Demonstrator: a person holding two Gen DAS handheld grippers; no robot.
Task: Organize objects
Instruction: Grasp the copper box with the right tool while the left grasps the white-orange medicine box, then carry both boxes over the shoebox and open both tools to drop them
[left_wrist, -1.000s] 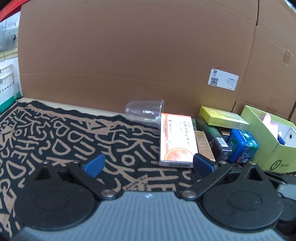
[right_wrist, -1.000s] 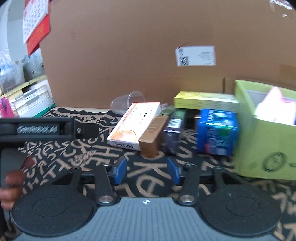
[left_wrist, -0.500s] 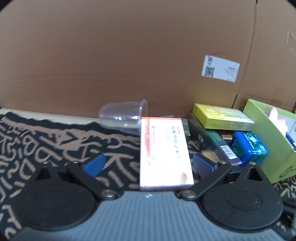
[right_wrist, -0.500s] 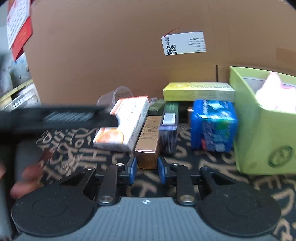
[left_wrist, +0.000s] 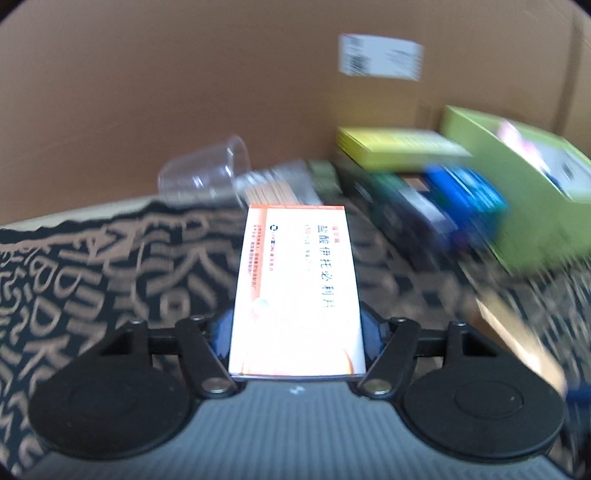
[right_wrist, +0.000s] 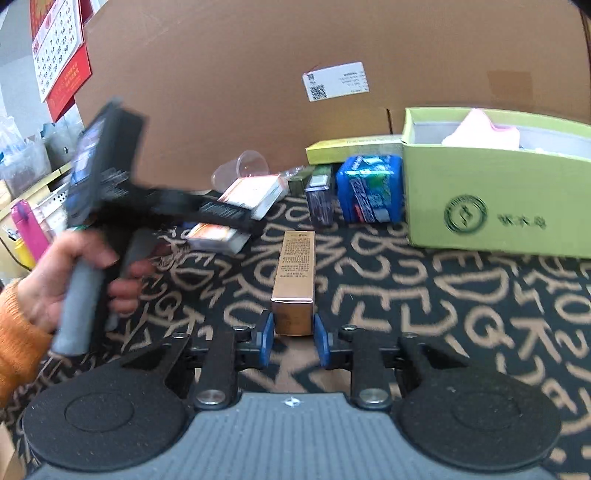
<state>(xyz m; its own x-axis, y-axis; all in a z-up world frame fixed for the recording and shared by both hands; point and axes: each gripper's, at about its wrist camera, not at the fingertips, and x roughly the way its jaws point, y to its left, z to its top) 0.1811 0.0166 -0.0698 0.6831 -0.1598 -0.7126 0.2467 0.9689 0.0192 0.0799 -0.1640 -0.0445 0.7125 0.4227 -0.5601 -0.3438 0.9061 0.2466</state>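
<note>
My left gripper (left_wrist: 296, 332) is shut on a white and orange medicine box (left_wrist: 295, 288) and holds it above the patterned cloth. The same box (right_wrist: 216, 236) shows in the right wrist view, held by the blurred left gripper. My right gripper (right_wrist: 293, 338) is shut on a gold carton (right_wrist: 295, 280) that points away from me, clear of the row of boxes. A blue pack (right_wrist: 371, 188), a dark box (right_wrist: 319, 195) and a yellow-green flat box (right_wrist: 351, 147) stand at the back. An open green box (right_wrist: 495, 195) stands at the right.
A clear plastic cup (left_wrist: 203, 177) lies on its side at the back by the cardboard wall (left_wrist: 221, 92). Another white and orange box (right_wrist: 255, 192) lies near the cup. The black and tan patterned cloth (right_wrist: 461, 295) covers the table. Shelves with bins stand at the far left (right_wrist: 26, 170).
My left gripper closed on the white and orange box and lifted it out of the row. My right gripper closed on the gold carton and pulled it back toward me.
</note>
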